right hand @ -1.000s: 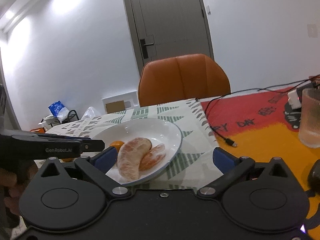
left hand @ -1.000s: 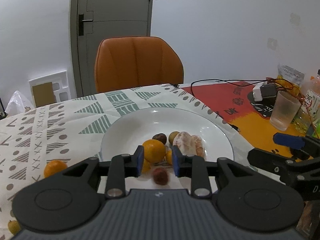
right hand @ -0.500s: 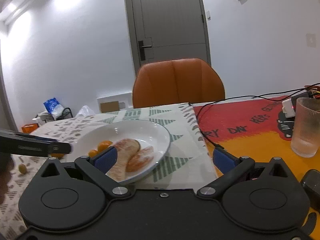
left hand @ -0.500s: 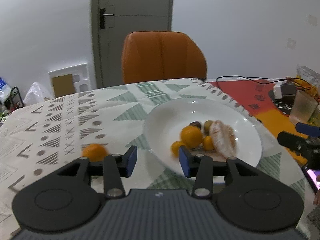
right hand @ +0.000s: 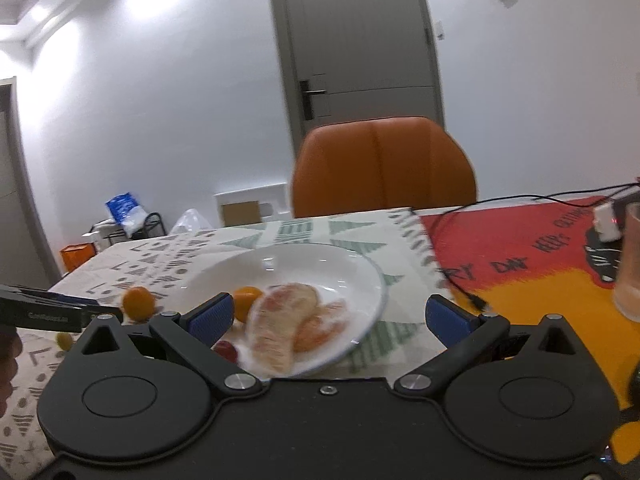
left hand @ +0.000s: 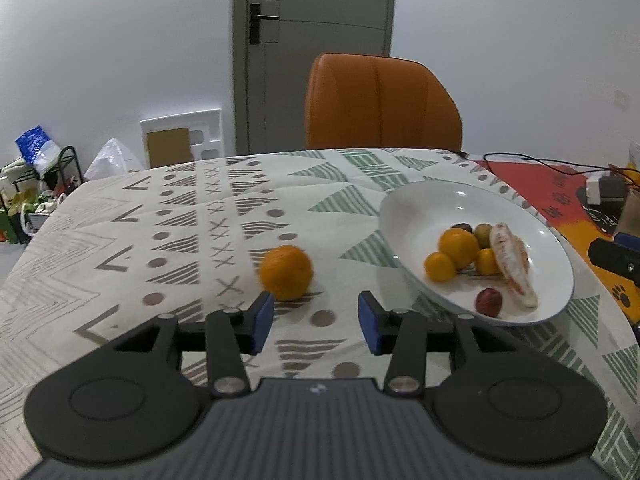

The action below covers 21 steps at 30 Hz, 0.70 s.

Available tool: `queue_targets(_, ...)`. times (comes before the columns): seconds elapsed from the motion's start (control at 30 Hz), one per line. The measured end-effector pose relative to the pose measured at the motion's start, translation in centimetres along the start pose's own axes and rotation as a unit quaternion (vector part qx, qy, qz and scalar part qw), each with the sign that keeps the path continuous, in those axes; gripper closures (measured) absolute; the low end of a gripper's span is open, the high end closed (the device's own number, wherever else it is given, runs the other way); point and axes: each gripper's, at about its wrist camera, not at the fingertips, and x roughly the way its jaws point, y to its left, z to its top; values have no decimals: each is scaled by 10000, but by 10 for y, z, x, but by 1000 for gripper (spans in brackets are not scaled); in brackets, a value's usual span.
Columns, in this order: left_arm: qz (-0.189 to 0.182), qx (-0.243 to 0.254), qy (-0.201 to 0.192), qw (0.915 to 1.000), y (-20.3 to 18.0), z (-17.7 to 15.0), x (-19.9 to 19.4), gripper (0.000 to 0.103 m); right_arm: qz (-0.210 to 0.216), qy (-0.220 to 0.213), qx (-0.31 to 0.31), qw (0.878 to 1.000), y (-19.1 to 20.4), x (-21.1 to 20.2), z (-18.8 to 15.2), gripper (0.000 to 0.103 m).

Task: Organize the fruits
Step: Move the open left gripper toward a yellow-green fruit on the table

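We see the left gripper (left hand: 316, 318) above the patterned tablecloth (left hand: 160, 220), its blue pads apart with nothing between them; a loose orange (left hand: 285, 267) lies on the cloth just beyond the left pad, and we cannot tell whether the pad touches it. To the right stands the white plate (left hand: 424, 204), which holds a larger orange (left hand: 458, 242), two smaller orange fruits (left hand: 440, 266), a greenish fruit (left hand: 483, 234), a dark fruit behind them, a peeled pomelo segment (left hand: 513, 262) and a dark red fruit (left hand: 488, 302) near the front rim. From the right wrist view we see the right gripper (right hand: 327, 322) with its pads wide apart and empty, held low in front of the same plate, whose near rim and pomelo segments lie in the gap between the pads; a small yellowish fruit (right hand: 64, 339) lies on the cloth at the left, beside the tip of the left gripper. Behind the table stands an orange chair (left hand: 380, 100) before a grey door (left hand: 320, 20); at the right, on a red and yellow mat (right hand: 520, 248), lie a black cable (right hand: 460, 284) and a ribbed glass (right hand: 630, 264).
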Motion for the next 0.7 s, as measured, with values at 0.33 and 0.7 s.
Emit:
queue_targets(0.33, 265, -250, -13, 9993, 29, -8, -15, 51, 347, 70, -89, 9993, 31, 5, 7, 0)
queue_targets(0.7, 463, -405, 0, 9981, 49, -20, -28, 49, 632, 77, -162, 9978, 53, 4, 10, 0)
